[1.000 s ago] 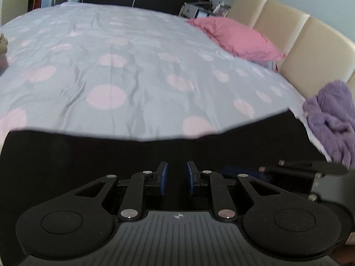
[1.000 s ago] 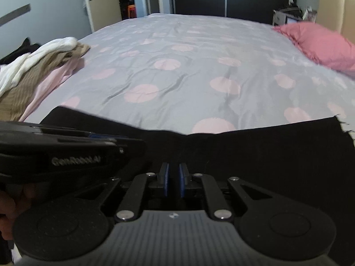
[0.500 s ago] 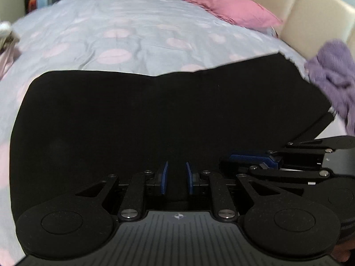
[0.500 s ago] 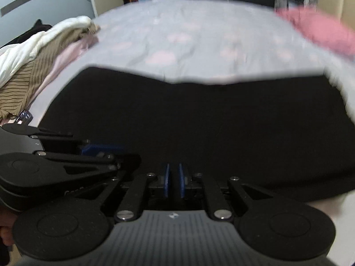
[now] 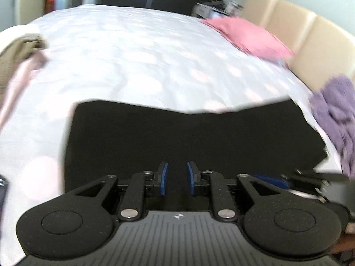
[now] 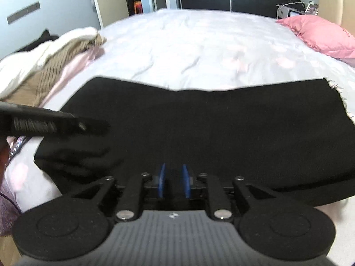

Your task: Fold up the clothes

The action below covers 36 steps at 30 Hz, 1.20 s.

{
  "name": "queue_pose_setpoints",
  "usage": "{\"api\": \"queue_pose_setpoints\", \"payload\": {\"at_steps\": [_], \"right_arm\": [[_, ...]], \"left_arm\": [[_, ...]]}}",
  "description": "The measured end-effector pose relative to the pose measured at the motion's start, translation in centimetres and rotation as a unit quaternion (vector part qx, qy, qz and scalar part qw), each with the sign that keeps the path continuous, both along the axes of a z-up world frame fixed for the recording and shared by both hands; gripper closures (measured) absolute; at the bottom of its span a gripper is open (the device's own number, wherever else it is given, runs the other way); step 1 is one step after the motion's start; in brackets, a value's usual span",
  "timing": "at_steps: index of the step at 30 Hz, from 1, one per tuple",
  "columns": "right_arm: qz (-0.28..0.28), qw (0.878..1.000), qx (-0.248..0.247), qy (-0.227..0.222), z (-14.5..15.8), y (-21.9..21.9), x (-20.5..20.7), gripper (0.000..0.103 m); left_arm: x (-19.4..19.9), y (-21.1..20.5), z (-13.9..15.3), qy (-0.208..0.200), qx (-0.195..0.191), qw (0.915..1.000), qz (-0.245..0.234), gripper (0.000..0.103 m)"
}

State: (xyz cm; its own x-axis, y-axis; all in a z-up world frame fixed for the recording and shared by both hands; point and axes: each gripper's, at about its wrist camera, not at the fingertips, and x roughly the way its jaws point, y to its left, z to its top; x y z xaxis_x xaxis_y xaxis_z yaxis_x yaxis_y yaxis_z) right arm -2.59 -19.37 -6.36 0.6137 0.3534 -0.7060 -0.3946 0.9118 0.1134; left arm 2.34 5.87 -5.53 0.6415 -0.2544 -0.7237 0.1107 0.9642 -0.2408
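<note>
A black cloth (image 5: 188, 137) (image 6: 199, 128) lies spread flat on the spotted bed cover (image 5: 133, 55) (image 6: 199, 44), its near edge hidden behind both grippers. My left gripper (image 5: 177, 181) sits over the cloth's near edge with its blue pads parted and only dark fabric showing between them. In the right wrist view the left gripper (image 6: 55, 125) hovers just above the cloth's left corner and casts a shadow on it. My right gripper (image 6: 173, 184) stands open over the near edge. Its body (image 5: 310, 184) also shows low on the right of the left wrist view.
A pile of white, striped and pink clothes (image 6: 44, 66) (image 5: 20, 51) lies at the bed's left edge. A pink pillow (image 6: 321, 35) (image 5: 250, 37) rests by the beige headboard (image 5: 310, 44). A purple garment (image 5: 335, 115) lies right of the cloth.
The black cloth, held up a second ago, was swung forward and now lies flat on the bed. Both grippers' pads have parted a little, the right one more clearly.
</note>
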Motion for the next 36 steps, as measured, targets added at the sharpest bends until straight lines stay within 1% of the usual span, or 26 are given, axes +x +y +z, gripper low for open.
{"api": "queue_pose_setpoints", "payload": {"at_steps": [3,4,6,7,14,19,21,23,25,26,29,31,34,36], "right_arm": [[-0.003,1.0,0.002,-0.006,0.3,0.0,0.2,0.076],[-0.003,1.0,-0.001,-0.008,0.3,0.1,0.2,0.076],[-0.001,1.0,-0.007,-0.011,0.2,0.2,0.1,0.074],[0.0,1.0,-0.01,-0.011,0.1,0.2,0.1,0.074],[-0.002,1.0,-0.007,-0.011,0.0,0.2,0.0,0.069],[-0.008,1.0,-0.008,0.001,-0.5,0.1,0.5,0.068],[-0.008,1.0,-0.01,0.004,-0.7,0.1,0.5,0.067],[-0.007,1.0,-0.011,0.005,-0.8,0.2,0.5,0.066],[-0.005,1.0,-0.011,0.005,-0.9,0.4,0.7,0.065],[-0.003,1.0,-0.011,0.005,-1.0,0.5,0.8,0.064],[0.0,1.0,-0.013,0.005,-1.1,0.6,1.0,0.064],[-0.001,1.0,-0.009,0.008,-0.9,0.5,1.2,0.064],[-0.006,1.0,-0.007,0.007,0.1,0.0,1.4,0.064],[-0.007,1.0,-0.01,0.005,0.9,-0.5,1.6,0.065]], "left_arm": [[1.0,3.7,-0.1,0.002,-0.013,0.9972,0.074,0.074],[1.3,4.8,-0.3,0.004,-0.019,0.9952,0.096,0.069],[1.6,6.6,-1.1,0.012,-0.034,0.9914,0.126,0.062],[1.8,7.3,-1.5,0.016,-0.04,0.9895,0.138,0.063],[1.9,8.8,-3.5,0.036,-0.071,0.9851,0.152,0.06],[2.0,9.8,-5.0,0.051,-0.094,0.981,0.162,0.058],[2.1,10.1,-5.6,0.055,-0.107,0.9792,0.163,0.055],[2.2,10.4,-6.3,0.057,-0.124,0.9772,0.162,0.055],[2.1,10.6,-6.9,0.057,-0.143,0.9752,0.16,0.064],[2.2,10.5,-7.1,0.057,-0.146,0.9745,0.16,0.064],[2.3,10.3,-6.7,0.054,-0.14,0.9768,0.153,0.07],[2.3,10.1,-5.9,0.049,-0.142,0.9777,0.146,0.081],[2.3,10.0,-4.4,0.04,-0.153,0.9782,0.135,0.087],[2.3,9.8,-3.3,0.033,-0.158,0.9789,0.125,0.088]]}}
